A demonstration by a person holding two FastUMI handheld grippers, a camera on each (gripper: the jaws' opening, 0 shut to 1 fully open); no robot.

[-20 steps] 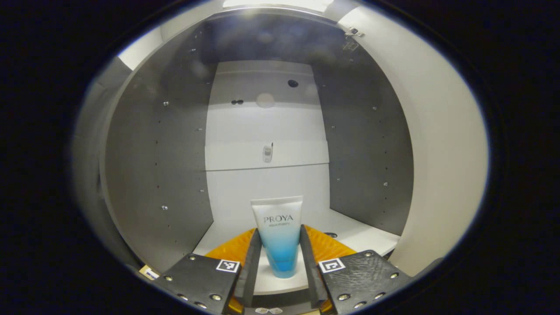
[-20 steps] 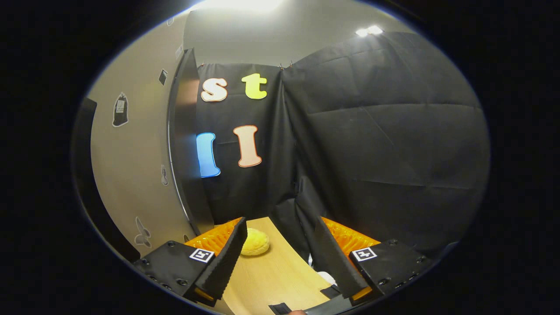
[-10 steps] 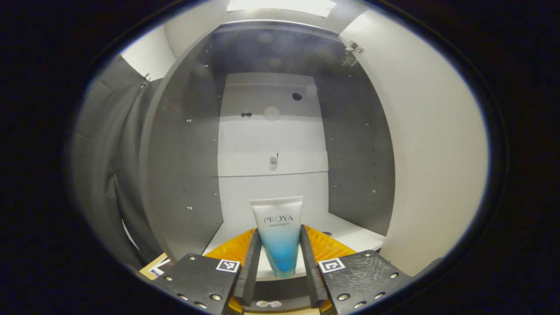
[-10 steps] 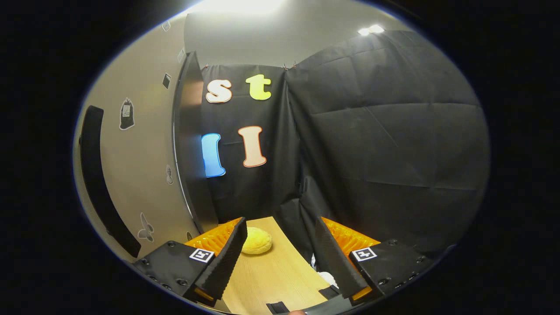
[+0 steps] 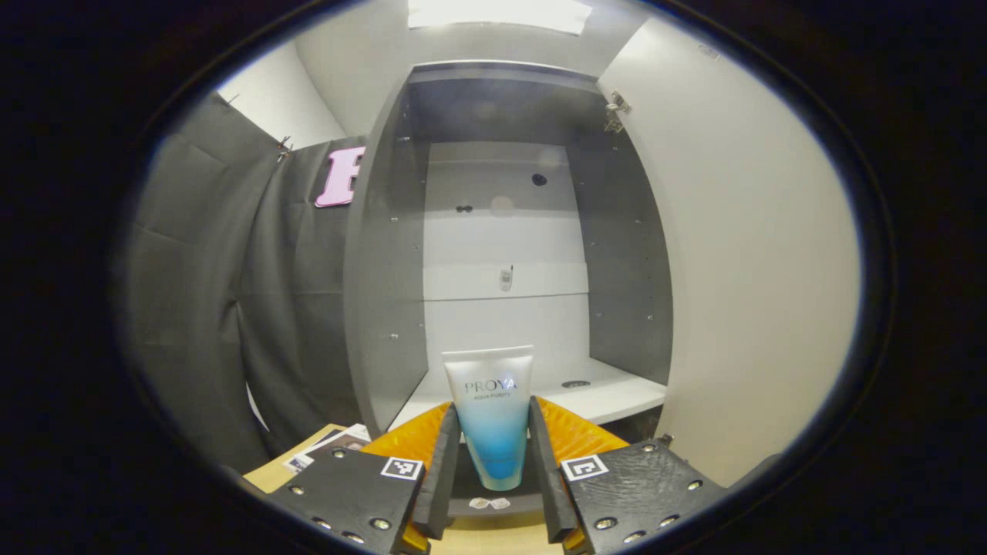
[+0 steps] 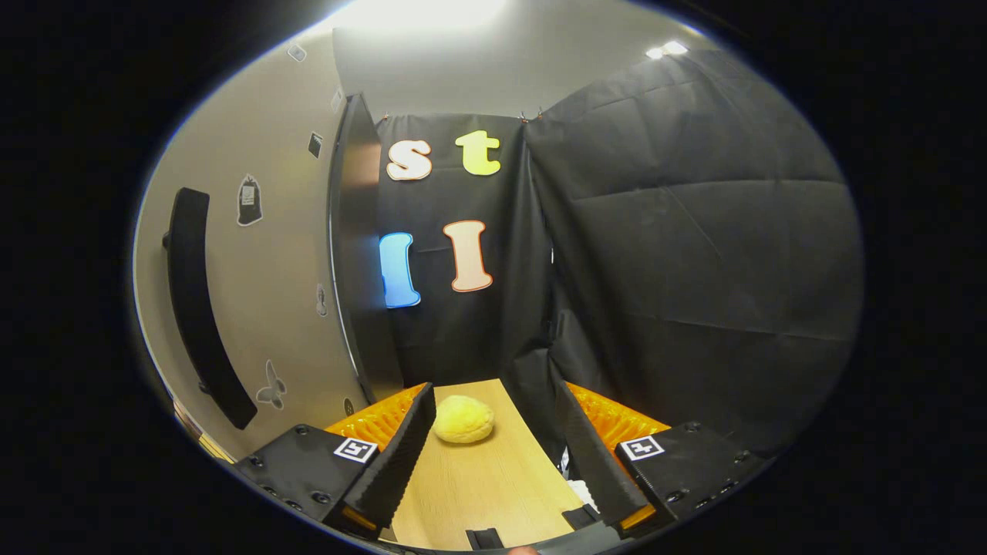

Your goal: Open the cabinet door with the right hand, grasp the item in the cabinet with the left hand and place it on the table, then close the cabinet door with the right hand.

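Tube (image 5: 491, 416), white at its flat crimped top and shading to blue toward its lower end, stands upright between the two fingers of the left gripper (image 5: 490, 478), which is clenched on it from both sides. Seen in the left gripper view, the tube is held in front of the cabinet (image 5: 385, 254), outside its opening and lower than the cabinet's white bottom shelf (image 5: 601, 397). Behind the tube, the cabinet interior has grey side walls and a white back panel (image 5: 505, 231) crossed by a horizontal ledge bearing a small fitting at its middle. To the right of the cabinet opening, the cabinet door (image 5: 756, 254) stands swung open, its pale inner face toward the camera and a hinge (image 5: 614, 104) at its upper corner. To the left of the cabinet hangs black cloth, and below it a corner of the wooden table (image 5: 274, 478) carries some printed cards (image 5: 328, 447). In the right gripper view, the right gripper (image 6: 490, 462) is released, its fingers spread wide apart over the table with nothing between them. Beyond its fingertips, a round yellow bun-like object (image 6: 463, 420) lies on the tabletop, near the foot of the cabinet. Left of this gripper, the door's outer face carries a long dark handle (image 6: 202, 308) and several small stickers.
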